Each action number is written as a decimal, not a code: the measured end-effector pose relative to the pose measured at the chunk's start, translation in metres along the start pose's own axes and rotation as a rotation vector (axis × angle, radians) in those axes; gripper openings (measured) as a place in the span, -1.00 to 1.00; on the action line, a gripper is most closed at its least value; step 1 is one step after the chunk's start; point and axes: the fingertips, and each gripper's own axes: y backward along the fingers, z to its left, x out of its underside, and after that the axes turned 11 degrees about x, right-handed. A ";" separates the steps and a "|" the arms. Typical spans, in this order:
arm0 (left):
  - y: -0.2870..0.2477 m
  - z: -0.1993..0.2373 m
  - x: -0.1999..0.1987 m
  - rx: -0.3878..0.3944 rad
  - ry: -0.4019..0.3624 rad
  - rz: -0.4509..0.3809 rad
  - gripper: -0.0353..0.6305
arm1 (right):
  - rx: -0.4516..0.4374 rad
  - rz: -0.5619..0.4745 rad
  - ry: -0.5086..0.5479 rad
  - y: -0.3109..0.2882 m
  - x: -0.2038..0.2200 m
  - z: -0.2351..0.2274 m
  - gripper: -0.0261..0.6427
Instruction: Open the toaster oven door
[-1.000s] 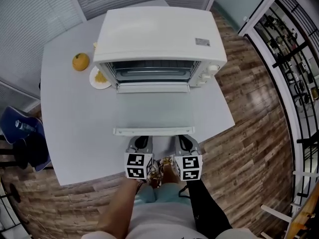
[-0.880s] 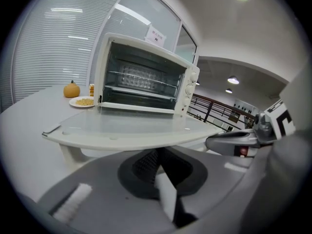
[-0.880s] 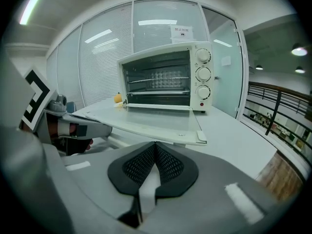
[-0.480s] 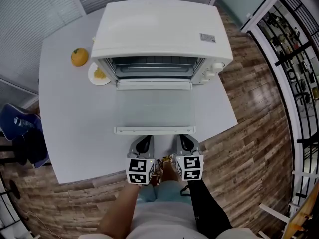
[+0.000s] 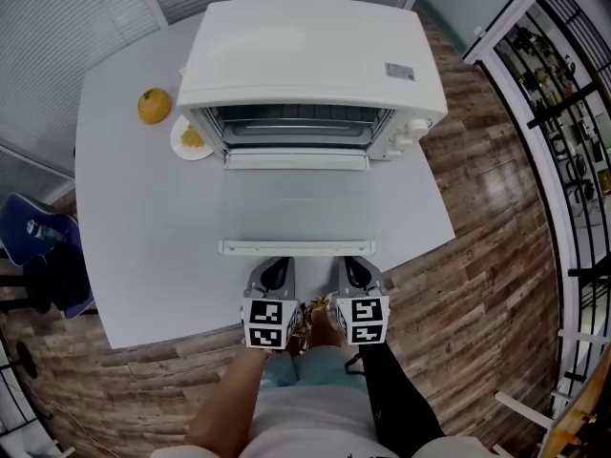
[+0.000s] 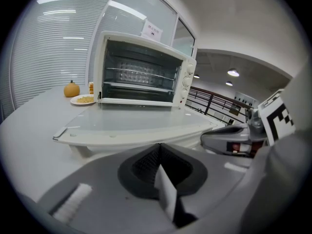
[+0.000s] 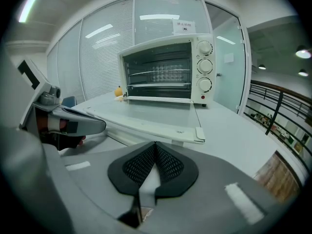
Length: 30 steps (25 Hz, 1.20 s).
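The grey table (image 5: 134, 237) carries the white toaster oven (image 5: 305, 55), whose glass door (image 5: 296, 208) lies folded down flat toward me. My left gripper (image 5: 276, 269) and right gripper (image 5: 354, 269) sit side by side just before the door's handle edge, fingers pressed together on nothing. A small plate (image 5: 179, 147) and an orange (image 5: 153, 106) lie left of the oven.

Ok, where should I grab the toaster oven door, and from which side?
Probably the handle bar along the free edge of the door. The door lies open and flat toward you, so come from the near edge of the table, one jaw above, one below the bar.
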 end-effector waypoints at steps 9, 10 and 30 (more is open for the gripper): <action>0.014 -0.004 -0.013 0.004 -0.039 -0.026 -0.72 | -0.028 -0.075 0.017 0.021 -0.014 0.012 -0.91; 0.017 -0.005 -0.014 0.004 -0.044 -0.030 -0.72 | -0.027 -0.082 0.017 0.025 -0.017 0.012 -0.91; 0.082 -0.036 -0.144 -0.041 -0.250 -0.258 -0.72 | 0.059 -0.407 -0.010 0.122 -0.157 -0.040 -0.91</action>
